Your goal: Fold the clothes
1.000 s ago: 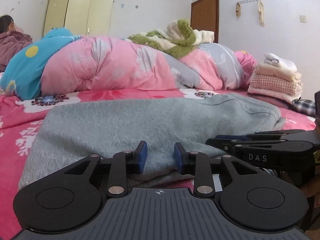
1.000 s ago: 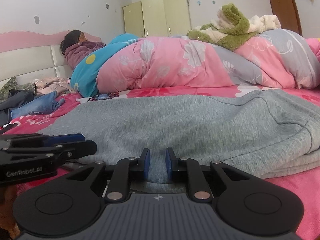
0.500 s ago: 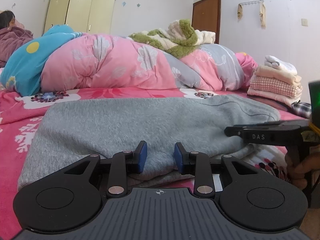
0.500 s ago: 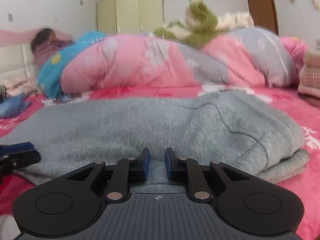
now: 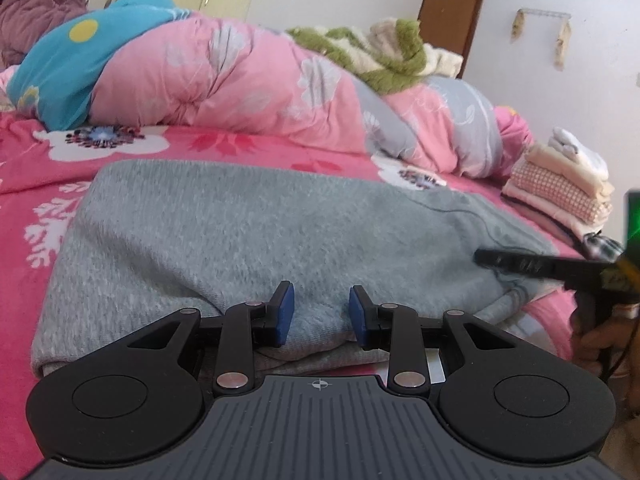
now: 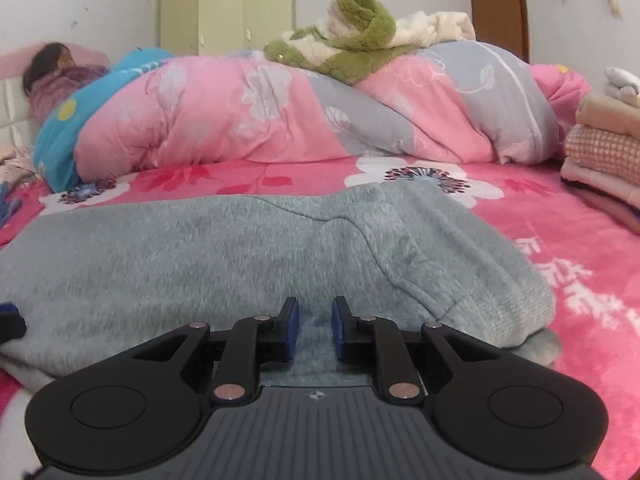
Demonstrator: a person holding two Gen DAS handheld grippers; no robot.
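A grey fleece garment (image 5: 248, 232), folded double, lies across the middle of both views on the pink flowered bed (image 5: 36, 160). At the bottom centre of the left wrist view, the left claw (image 5: 321, 312) pinches the garment's near edge, cloth bunched between its blue pads. At the bottom centre of the right wrist view, the right claw (image 6: 316, 330) likewise grips the near fold, its jaws closer together. Behind the garment, a rolled pink quilt (image 6: 248, 112) stretches across the frame. A stack of folded laundry (image 5: 560, 184) sits at the right edge.
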